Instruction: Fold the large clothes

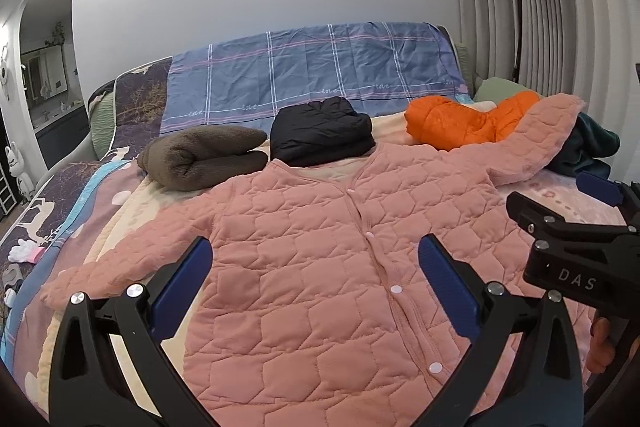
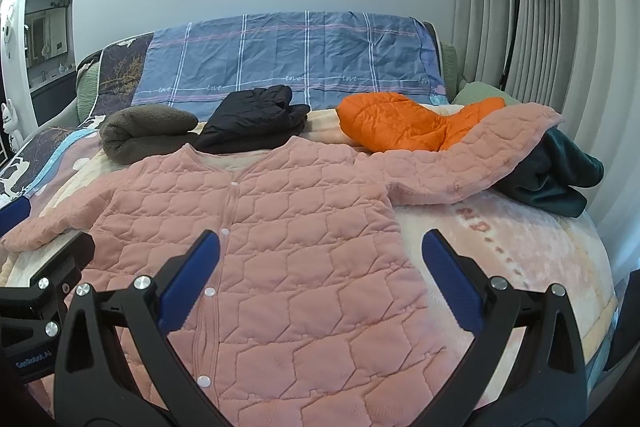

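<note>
On the bed (image 1: 560, 211), the pink quilted jacket (image 1: 320, 267) lies flat, front up, sleeves spread; folding looks not yet started. Left claw (image 1: 316, 279) and right claw (image 2: 320, 275) both hover wide and empty; next up, I'd guess, is pinching a sleeve and bringing it across the chest.

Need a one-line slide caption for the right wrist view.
Right gripper open above a pink quilted jacket spread flat on the bed, folded clothes lined up behind it.

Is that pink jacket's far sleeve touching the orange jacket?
Touching. In the right wrist view the pink jacket drapes its sleeve over the edge of the orange jacket, no gap.
</note>
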Demonstrator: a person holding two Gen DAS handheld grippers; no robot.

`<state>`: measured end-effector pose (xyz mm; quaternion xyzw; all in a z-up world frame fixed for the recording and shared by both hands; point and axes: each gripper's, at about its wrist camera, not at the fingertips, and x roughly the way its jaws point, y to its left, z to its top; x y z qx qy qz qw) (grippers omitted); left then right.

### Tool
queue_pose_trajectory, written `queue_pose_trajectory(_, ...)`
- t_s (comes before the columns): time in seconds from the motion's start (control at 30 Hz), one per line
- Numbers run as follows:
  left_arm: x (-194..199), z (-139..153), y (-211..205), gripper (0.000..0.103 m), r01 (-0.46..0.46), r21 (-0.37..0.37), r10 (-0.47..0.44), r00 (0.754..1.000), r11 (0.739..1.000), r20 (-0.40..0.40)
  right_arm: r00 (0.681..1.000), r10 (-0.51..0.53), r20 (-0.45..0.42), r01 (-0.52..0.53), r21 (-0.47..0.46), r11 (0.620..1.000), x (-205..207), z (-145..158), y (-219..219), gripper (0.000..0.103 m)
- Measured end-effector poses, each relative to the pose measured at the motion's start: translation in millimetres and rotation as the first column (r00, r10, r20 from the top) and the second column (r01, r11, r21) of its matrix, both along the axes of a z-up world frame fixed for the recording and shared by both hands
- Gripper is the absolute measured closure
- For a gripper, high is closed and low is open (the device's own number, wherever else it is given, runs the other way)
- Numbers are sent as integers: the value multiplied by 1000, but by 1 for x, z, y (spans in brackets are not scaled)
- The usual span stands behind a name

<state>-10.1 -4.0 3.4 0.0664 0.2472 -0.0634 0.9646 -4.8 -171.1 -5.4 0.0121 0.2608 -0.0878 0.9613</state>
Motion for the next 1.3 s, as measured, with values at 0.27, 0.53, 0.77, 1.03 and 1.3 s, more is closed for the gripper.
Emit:
queue_pose_trajectory(0.27, 2, -4, -2, 1, -11, 25, 11, 1000, 1000, 5, 1000, -1, -9, 1, 9, 1000, 1, -2, -1, 2)
queue_pose_trajectory(0.53, 7, -8, 5, 1, -39, 3, 39, 999, 999, -15, 1000, 5, -19, -5, 9, 1000, 5, -5, 0, 2)
queue_pose_trajectory(0.77, 10, -10, 7, 1, -48, -7, 48, 998, 999, -47, 1000, 6, -27, -6, 10, 1000, 8, -7, 2, 2)
queue_pose_trajectory(1.03, 9, -12, 7, 1, -42, -3, 42, 997, 999, -62, 1000, 9, -29, -9, 9, 1000, 8, -7, 4, 2)
queue_pose_trajectory(1.3, 8, -13, 8, 1, -50, -3, 50, 997, 999, -63, 1000, 12, -28, -12, 7, 1000, 7, -7, 5, 2)
